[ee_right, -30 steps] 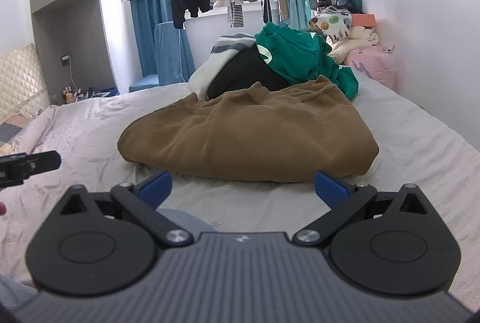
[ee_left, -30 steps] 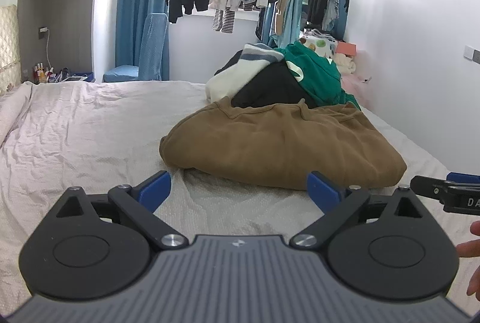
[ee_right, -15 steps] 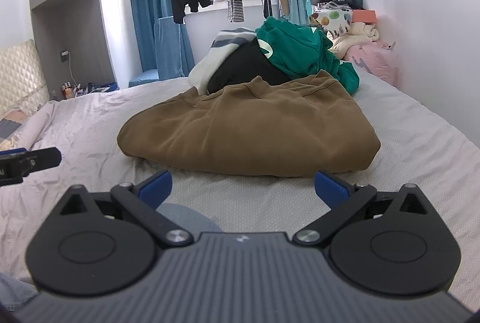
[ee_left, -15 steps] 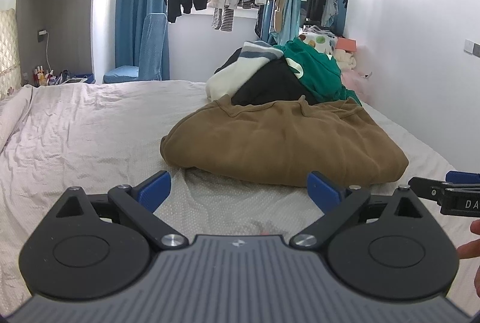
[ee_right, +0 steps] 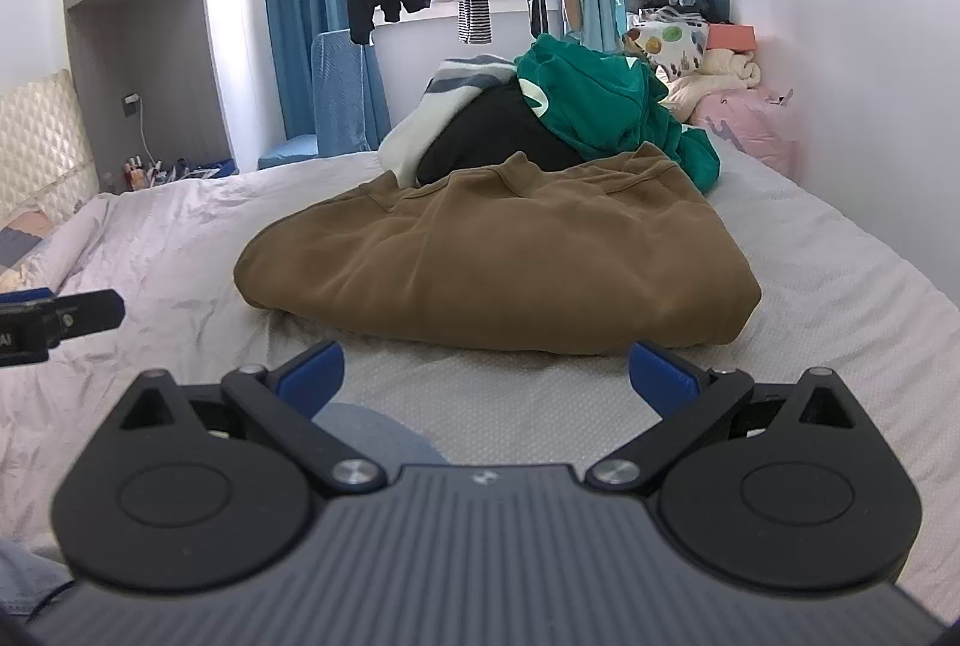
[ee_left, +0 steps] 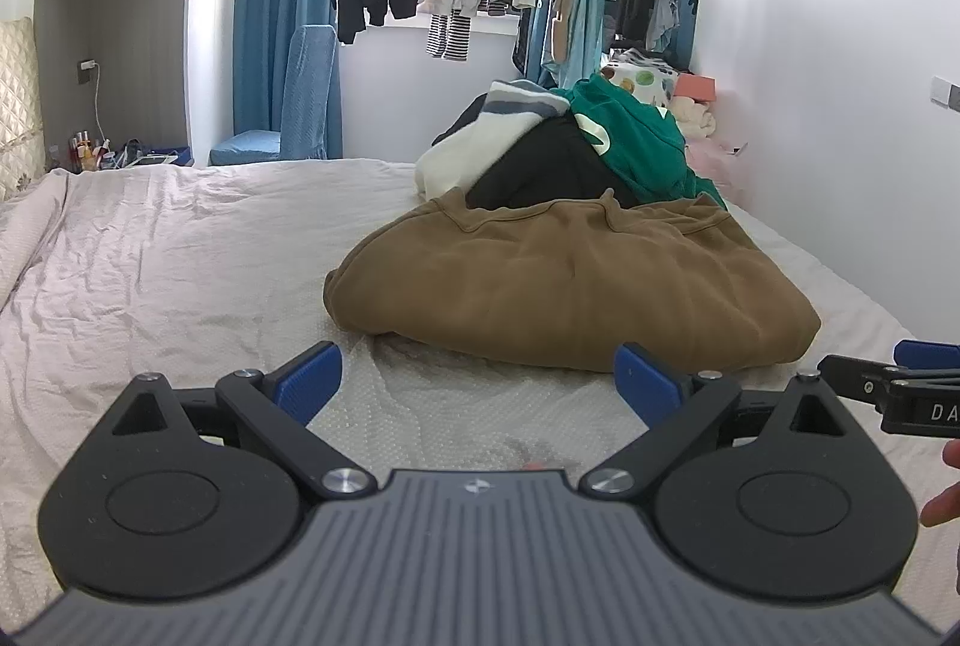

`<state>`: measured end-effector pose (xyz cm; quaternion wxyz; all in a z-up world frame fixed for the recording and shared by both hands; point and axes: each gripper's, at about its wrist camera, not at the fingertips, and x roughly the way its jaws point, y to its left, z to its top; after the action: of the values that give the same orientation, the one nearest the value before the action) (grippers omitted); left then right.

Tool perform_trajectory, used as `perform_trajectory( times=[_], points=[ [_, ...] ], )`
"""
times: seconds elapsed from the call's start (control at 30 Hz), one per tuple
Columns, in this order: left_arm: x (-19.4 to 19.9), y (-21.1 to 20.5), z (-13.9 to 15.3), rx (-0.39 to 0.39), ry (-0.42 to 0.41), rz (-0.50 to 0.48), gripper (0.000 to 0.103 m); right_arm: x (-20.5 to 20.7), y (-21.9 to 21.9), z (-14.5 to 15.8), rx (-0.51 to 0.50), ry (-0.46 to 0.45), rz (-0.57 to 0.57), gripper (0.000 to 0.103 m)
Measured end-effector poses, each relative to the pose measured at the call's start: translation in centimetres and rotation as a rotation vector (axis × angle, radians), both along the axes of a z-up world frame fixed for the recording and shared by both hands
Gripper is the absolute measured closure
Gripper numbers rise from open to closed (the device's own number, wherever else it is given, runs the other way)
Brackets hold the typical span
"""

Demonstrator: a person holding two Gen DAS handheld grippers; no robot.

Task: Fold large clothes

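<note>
Brown fleece, a folded sweatshirt (ee_left: 570, 280), lies on the bed (ee_left: 150, 250) ahead of us, in the right half of the mattress and apart from both tools. Behind it, touching its far edge, a pile of clothes (ee_left: 558, 147) rises in white, black and green. We see wide bare sheet to the left of the sweatshirt, running to the bed's left edge, and a strip of dotted sheet between its near edge and our fingers. On the right the room is tighter: a narrow band of mattress, then the white wall (ee_right: 870, 45).

The sweatshirt's long axis runs left to right across our view. Its neckline faces away from us toward the pile, and the rounded fold edge faces us.

Our left gripper (ee_left: 477, 382) hovers above the sheet with its blue-padded fingers spread wide, grasping nothing. Our right gripper (ee_right: 486, 379) hovers likewise, fingers released and empty.
</note>
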<state>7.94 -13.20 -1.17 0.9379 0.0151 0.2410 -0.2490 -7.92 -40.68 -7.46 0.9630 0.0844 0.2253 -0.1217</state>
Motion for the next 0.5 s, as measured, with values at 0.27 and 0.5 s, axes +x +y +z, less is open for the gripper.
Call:
perform_trajectory(
  times=[0.27, 0.5],
  points=[
    [-0.01, 0.11, -0.27, 0.005, -0.003, 0.006, 0.004, 0.21, -0.07, -0.07, -0.003, -0.001, 0.006, 0.000],
    [-0.30, -0.13, -0.18, 0.013, -0.011, 0.001, 0.004, 0.38, -0.34, -0.19, -0.012, 0.001, 0.000, 0.000]
  ],
)
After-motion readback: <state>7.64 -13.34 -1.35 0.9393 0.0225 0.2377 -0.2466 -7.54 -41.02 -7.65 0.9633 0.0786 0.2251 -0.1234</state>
